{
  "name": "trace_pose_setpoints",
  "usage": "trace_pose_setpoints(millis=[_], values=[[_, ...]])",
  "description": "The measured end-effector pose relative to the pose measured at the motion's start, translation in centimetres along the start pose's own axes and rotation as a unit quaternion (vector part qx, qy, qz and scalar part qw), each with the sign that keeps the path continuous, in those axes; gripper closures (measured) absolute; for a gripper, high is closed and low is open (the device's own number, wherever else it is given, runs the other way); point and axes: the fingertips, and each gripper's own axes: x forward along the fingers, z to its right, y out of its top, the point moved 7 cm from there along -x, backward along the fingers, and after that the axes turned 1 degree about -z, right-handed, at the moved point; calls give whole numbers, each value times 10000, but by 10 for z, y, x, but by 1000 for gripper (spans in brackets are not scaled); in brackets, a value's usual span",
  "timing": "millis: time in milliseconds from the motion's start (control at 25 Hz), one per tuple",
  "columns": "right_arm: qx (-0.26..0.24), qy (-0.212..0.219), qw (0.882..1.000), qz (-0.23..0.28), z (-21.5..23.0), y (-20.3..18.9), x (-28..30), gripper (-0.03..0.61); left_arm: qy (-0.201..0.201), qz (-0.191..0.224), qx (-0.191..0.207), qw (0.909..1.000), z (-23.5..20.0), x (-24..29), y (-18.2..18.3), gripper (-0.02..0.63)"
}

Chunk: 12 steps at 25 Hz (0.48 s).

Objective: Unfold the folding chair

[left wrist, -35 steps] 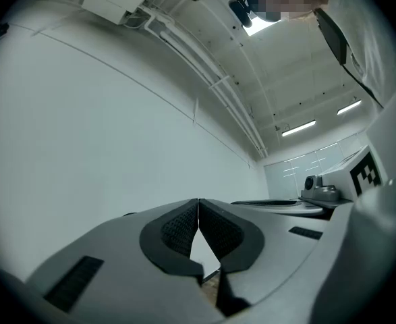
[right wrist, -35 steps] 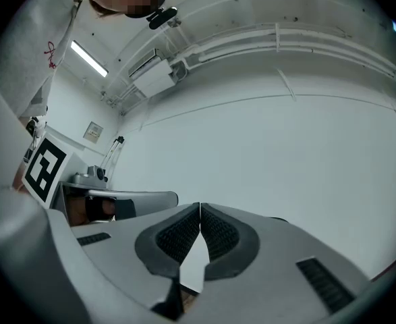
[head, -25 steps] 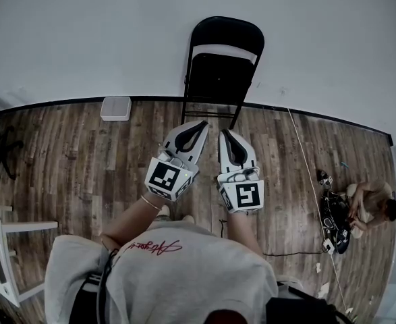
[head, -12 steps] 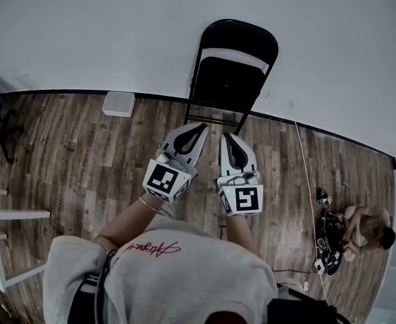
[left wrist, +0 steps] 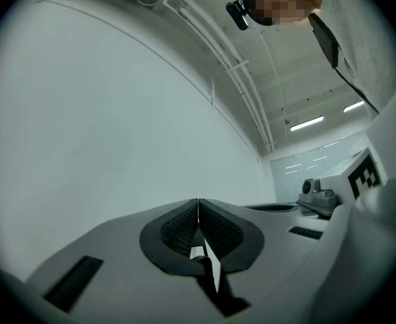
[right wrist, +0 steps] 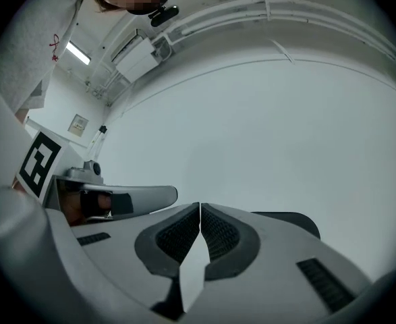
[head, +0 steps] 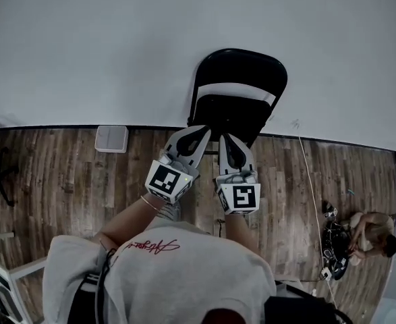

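Note:
A black folding chair (head: 239, 90) leans folded against the white wall, its seat flat up against the backrest. Both grippers are held out side by side in front of it, and in the head view their tips overlap the chair's lower part. My left gripper (head: 202, 129) is shut with nothing between its pads (left wrist: 198, 201). My right gripper (head: 223, 138) is likewise shut and empty (right wrist: 200, 206). Whether either tip touches the chair cannot be told. The right gripper view shows a dark curved edge of the chair (right wrist: 297, 220) just behind its jaws.
A white box (head: 111, 138) sits on the wooden floor by the wall, left of the chair. A thin cable (head: 312, 184) runs across the floor at the right. A person (head: 372, 231) sits there with gear. White furniture (head: 5, 283) stands at the lower left.
The view has closed in on the chair, which now sits lower and larger in the head view. Both shut grippers moved forward together until their tips overlap it.

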Motion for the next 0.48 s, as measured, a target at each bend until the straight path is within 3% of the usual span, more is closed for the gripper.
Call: trace_pose_setpoints(millis=[160,240,400,440,480], values=[[151,-266,9995,-67,20,1,57,560,-103,-236,91,9996,-48,44,-4,598],[297,-363,9986,-227,30,-10,74,560,-43,-571,26,9984,-66,59,-15,597],[1044,-657,9909,-531,58,-49,97,558,-13,-1211,-300,9922,-99,90,-53,590],[1214,-716,9881,-611,63,-60,103,558,33,-1365,-358,9900,-108,98,-66,523],[1363,-772,9852,-702,67,-72,107,557,89,-1576,-407,9866,-119,105,-79,399]])
